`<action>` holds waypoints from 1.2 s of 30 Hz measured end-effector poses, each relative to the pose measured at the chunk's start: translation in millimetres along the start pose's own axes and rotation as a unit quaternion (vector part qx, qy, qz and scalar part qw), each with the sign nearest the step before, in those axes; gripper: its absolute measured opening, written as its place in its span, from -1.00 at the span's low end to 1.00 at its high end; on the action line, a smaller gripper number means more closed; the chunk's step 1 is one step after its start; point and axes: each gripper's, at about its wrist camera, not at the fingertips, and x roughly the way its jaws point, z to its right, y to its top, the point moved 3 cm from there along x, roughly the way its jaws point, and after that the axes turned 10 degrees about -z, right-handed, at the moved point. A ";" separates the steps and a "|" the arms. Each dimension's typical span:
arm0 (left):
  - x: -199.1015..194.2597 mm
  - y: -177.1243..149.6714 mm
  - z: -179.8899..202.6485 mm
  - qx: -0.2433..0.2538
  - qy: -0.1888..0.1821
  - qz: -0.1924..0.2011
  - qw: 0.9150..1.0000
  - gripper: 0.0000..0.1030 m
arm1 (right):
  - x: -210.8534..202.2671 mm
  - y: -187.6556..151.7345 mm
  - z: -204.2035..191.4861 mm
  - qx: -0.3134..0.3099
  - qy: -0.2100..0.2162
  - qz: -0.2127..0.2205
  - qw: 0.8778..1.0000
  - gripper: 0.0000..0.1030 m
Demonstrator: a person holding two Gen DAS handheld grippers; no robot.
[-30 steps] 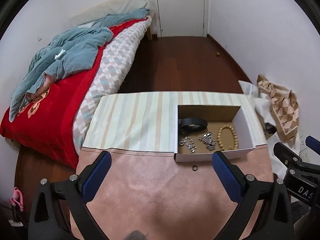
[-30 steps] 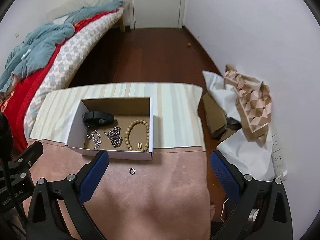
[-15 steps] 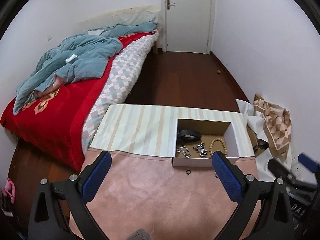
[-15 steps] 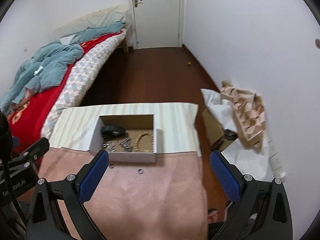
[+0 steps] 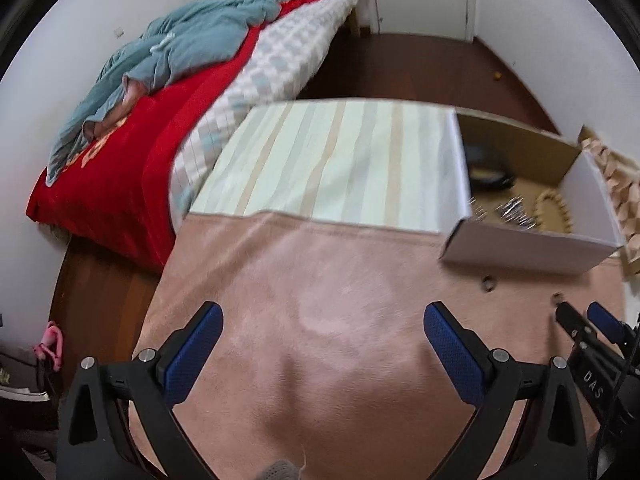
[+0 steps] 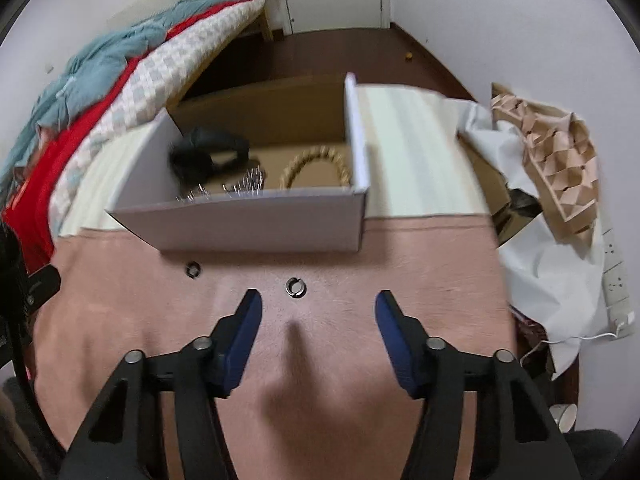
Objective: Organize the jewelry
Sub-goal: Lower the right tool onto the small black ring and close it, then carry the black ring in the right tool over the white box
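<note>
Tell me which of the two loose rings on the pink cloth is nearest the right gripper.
The ring lying just ahead of the open right gripper, between its fingertips' line. The other ring sits farther left, closer to the box front.

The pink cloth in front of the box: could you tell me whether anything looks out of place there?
Yes: two small rings lie loose on the pink cloth, outside the box holding the other jewelry.

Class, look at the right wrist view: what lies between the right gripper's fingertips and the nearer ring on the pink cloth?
Only bare pink cloth lies between the right gripper and the ring; the right wrist view shows it.
</note>
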 end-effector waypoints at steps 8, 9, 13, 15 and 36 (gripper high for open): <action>25.8 2.8 -2.0 0.004 0.005 -0.024 1.000 0.99 | 27.6 -0.8 -19.4 -0.034 -0.025 0.025 0.999 -0.26; 26.9 3.5 0.2 0.008 0.003 -0.025 1.000 0.99 | 28.1 -2.3 -21.9 -0.042 -0.038 0.032 0.998 -0.49; 27.0 7.0 17.9 0.024 -0.011 -0.022 0.999 0.98 | 24.4 -4.0 -23.9 -0.049 -0.039 0.034 0.997 -0.75; 28.6 9.3 31.2 0.035 -0.024 -0.024 0.999 0.98 | 21.2 -6.7 -15.1 -0.032 -0.035 0.030 0.998 -0.75; 32.7 7.1 122.2 0.119 -0.104 -0.027 0.987 -0.81 | -24.9 -11.1 52.9 0.057 -0.038 0.050 0.996 -0.75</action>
